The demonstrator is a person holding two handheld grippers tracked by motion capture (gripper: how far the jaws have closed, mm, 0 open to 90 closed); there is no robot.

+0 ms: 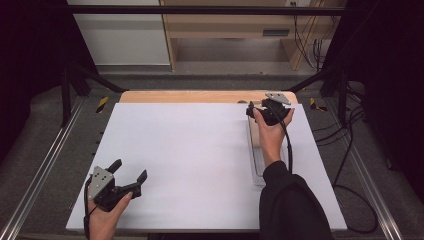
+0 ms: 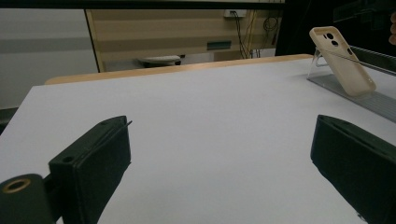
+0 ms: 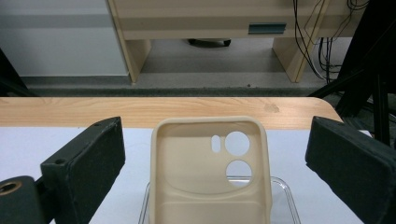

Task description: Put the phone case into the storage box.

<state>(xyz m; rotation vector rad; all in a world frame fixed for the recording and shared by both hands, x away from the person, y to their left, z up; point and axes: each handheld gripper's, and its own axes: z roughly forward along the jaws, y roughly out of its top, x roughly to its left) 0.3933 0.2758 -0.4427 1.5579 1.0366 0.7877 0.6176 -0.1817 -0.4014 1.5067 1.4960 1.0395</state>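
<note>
A beige phone case leans on a clear acrylic stand at the right of the white table top, its hollow inner side and camera cut-outs facing my right gripper. My right gripper is open, with one jaw on each side of the case and a gap to both edges. From above, the right gripper sits over the far end of the stand. My left gripper rests open near the front left corner with nothing between its jaws. From the left gripper, the case shows far off to the right.
The white sheet covers a wooden table whose bare strip shows at the far edge. Beyond it stand a wooden desk and hanging cables. Metal rails run along both sides of the table.
</note>
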